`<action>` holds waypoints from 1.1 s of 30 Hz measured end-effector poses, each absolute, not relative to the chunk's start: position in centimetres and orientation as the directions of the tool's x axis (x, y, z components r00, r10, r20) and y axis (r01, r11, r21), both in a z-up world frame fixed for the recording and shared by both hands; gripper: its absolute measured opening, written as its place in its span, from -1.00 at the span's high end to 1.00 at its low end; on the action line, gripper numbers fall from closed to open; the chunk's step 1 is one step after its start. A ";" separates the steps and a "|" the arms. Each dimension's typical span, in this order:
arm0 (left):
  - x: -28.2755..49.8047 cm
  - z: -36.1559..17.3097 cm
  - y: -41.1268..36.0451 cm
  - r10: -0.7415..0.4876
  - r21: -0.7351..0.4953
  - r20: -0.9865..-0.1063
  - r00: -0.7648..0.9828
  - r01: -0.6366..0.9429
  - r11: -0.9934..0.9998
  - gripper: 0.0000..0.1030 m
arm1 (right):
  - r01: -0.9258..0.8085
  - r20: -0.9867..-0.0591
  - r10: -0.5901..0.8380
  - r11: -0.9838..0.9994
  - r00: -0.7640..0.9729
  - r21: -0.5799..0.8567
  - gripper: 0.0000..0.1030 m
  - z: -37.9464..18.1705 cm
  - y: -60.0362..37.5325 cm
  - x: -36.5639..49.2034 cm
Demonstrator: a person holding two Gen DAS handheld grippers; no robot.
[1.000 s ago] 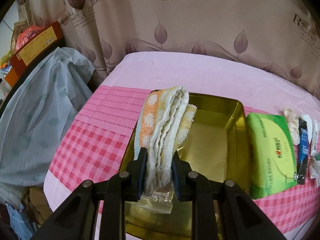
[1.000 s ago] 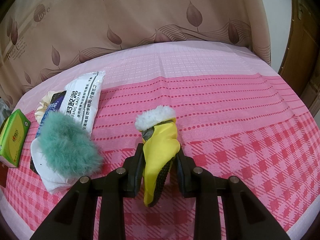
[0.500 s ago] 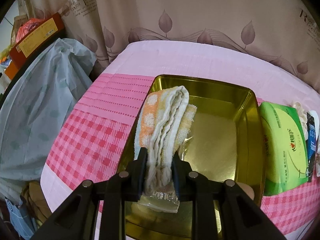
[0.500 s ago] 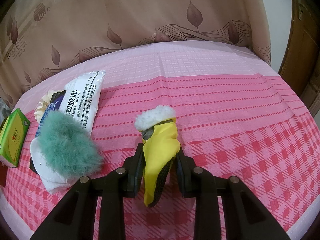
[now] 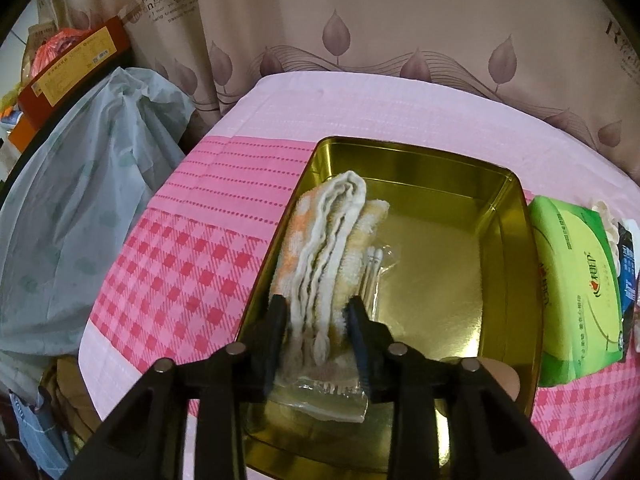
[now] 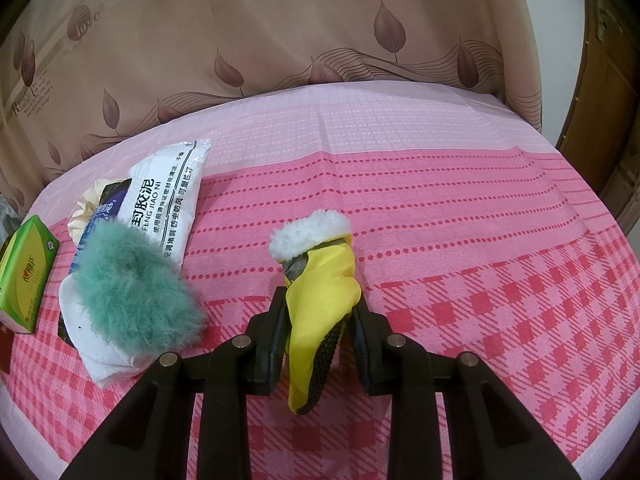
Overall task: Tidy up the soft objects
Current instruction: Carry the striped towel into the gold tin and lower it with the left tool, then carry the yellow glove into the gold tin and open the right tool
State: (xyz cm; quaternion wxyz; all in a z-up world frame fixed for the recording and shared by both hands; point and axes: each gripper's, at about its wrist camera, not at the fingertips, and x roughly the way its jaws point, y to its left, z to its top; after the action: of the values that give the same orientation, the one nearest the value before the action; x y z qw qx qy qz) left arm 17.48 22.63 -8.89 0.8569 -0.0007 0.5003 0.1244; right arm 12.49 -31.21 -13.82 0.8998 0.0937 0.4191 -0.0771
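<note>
Gripping a folded towel (image 5: pixel 328 248) with my left gripper (image 5: pixel 316 322), I am holding it inside a gold metal tin (image 5: pixel 516 264), along the tin's left wall. My two black fingers (image 5: pixel 276 332) are pressing the towel's near end from both sides. Its orange-and-white layers are running away from me toward the far wall. A clear plastic packet (image 5: pixel 376 268) with thin white sticks is lying on the tin's floor, just beside the towel on its right. The tin is sitting on a desk covered with a pink checked cloth (image 5: pixel 180 264). A green tissue pack (image 5: pixel 576 292) is lying just beside the tin's right wall.

My right gripper (image 6: pixel 318 320) is clamping a yellow glove (image 6: pixel 320 292) with a white fleecy cuff, its fingers squeezing the yellow fabric. Whether the glove is touching the cloth, I cannot tell. To its left, a fluffy teal item (image 6: pixel 132 284) is resting on a white pack (image 6: pixel 108 360), and a white sealed bag with black print (image 6: pixel 168 200) is lying beyond it. A leaf-patterned curtain (image 6: pixel 320 32) is hanging behind the desk.
</note>
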 end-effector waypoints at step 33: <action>8.9 -5.4 25.8 0.200 0.041 -0.761 0.616 -0.263 0.964 0.03 | 0.264 -0.756 -0.141 0.963 0.639 0.043 0.51 -12.3 -31.1 11.2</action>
State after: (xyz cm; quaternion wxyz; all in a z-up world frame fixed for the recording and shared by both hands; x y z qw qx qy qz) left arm 8.88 25.76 -5.41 0.8982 -0.0371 0.4185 0.1289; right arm 11.21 -31.13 -12.32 0.9021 0.0751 0.4097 -0.1124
